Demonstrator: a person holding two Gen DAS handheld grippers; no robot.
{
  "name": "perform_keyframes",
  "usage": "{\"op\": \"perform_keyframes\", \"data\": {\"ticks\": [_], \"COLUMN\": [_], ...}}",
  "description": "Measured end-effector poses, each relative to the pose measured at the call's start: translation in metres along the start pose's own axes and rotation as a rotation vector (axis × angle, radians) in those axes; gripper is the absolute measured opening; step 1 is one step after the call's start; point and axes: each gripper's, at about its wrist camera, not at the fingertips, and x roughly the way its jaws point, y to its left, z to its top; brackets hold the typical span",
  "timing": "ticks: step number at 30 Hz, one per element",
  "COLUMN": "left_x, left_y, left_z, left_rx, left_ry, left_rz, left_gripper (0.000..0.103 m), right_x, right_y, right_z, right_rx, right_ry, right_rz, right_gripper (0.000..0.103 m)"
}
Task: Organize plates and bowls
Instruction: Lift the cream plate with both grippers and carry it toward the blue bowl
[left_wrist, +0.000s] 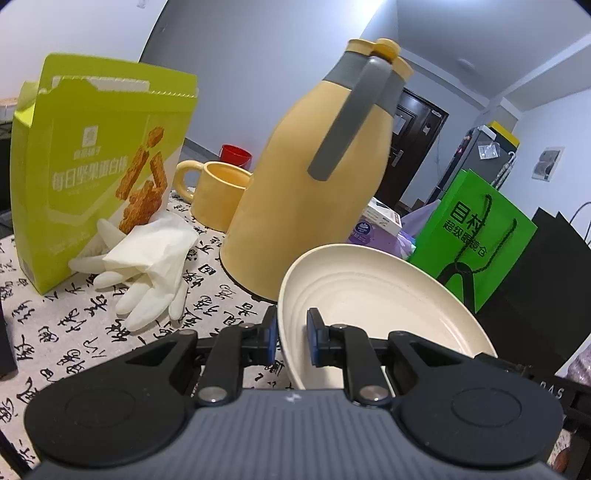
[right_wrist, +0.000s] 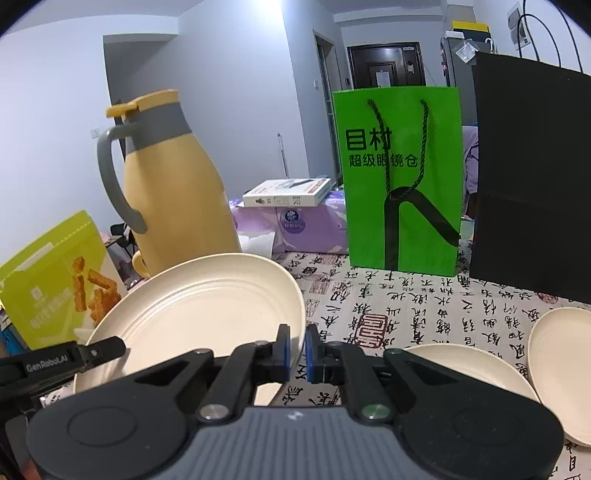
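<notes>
A cream plate (left_wrist: 369, 295) (right_wrist: 207, 310) hangs tilted above the calligraphy tablecloth, held from both sides. My left gripper (left_wrist: 291, 339) is shut on its left rim, the blue pads pinching the edge; its fingertip also shows in the right wrist view (right_wrist: 110, 349) at the plate's lower left. On the opposite rim my right gripper (right_wrist: 297, 354) is shut, with the plate's edge between its pads. Two more cream plates lie on the table at the right, one near (right_wrist: 469, 369) and one farther right (right_wrist: 561, 354).
A tall yellow thermos jug (left_wrist: 314, 177) stands just behind the held plate, with a yellow mug (left_wrist: 218, 192) beside it. A lime snack box (left_wrist: 96, 162) and white gloves (left_wrist: 147, 266) lie left. A green paper bag (right_wrist: 402, 177) and a black box (right_wrist: 532, 177) stand behind the plates.
</notes>
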Motion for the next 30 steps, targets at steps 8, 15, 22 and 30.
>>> {"op": "perform_keyframes", "data": {"ticks": [8, 15, 22, 30], "left_x": [-0.021, -0.044, -0.069, -0.096], "left_y": [-0.007, -0.009, -0.014, -0.019], "left_z": [-0.001, 0.0, -0.005, -0.013], "left_rx": [0.0, 0.003, 0.026, 0.044], "left_ry": [-0.017, -0.03, -0.047, -0.068], "left_rz": [-0.01, -0.003, 0.001, -0.001], "left_gripper": [0.016, 0.016, 0.016, 0.016], "right_x": [-0.02, -0.043, -0.064, -0.088], "right_y": [-0.001, 0.003, 0.003, 0.001], "right_z": [-0.001, -0.008, -0.016, -0.027], "right_rx": [0.006, 0.009, 0.039, 0.067], "right_ry": [-0.025, -0.048, -0.059, -0.07], "right_rz": [0.008, 0.019, 0.032, 0.041], "right_gripper": [0.008, 0.008, 0.008, 0.007]}}
